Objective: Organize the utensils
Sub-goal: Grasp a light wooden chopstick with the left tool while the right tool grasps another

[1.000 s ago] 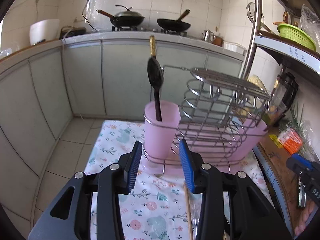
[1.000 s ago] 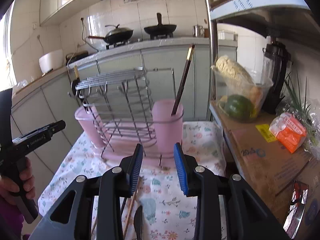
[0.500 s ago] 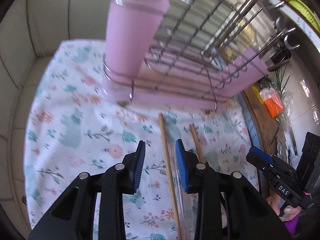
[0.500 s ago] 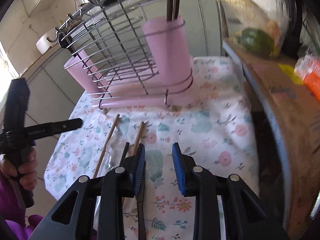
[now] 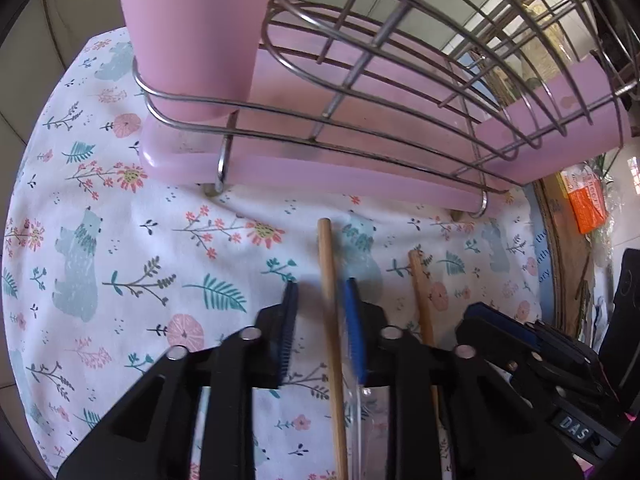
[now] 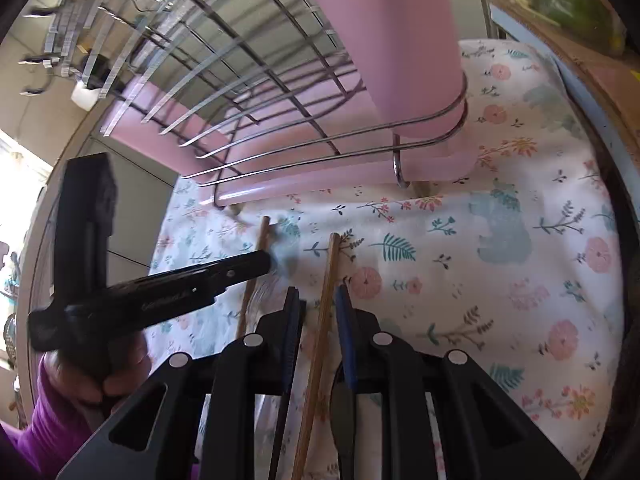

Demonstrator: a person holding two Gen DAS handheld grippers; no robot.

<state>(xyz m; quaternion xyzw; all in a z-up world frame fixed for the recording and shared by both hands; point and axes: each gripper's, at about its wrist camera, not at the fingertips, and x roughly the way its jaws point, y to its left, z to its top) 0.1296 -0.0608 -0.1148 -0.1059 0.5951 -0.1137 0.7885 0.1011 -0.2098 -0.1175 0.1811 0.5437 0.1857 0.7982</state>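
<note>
Two wooden chopsticks lie on the floral cloth in front of the pink dish rack. In the left wrist view my left gripper (image 5: 320, 300) straddles the left chopstick (image 5: 326, 256); its jaws are closing, with a gap still on the left pad's side. In the right wrist view my right gripper (image 6: 318, 300) straddles the other chopstick (image 6: 330, 260), its jaws closing and not pressing on it. The pink utensil cups (image 5: 188, 20) (image 6: 400, 40) stand at the rack's ends. Black utensils (image 6: 344, 400) lie under the right gripper.
The wire rack (image 5: 400, 60) on its pink tray (image 5: 320, 172) rises close ahead of both grippers. A clear plastic piece (image 5: 360, 400) lies by the left chopstick. A cardboard box (image 6: 592, 64) and an orange packet (image 5: 588, 200) sit to the right. A hand in a purple sleeve (image 6: 60, 420) holds the left gripper.
Both grippers dropped from level with the rack down to the cloth and tilted downward. Their jaws narrowed, and each now has a chopstick between its pads.
</note>
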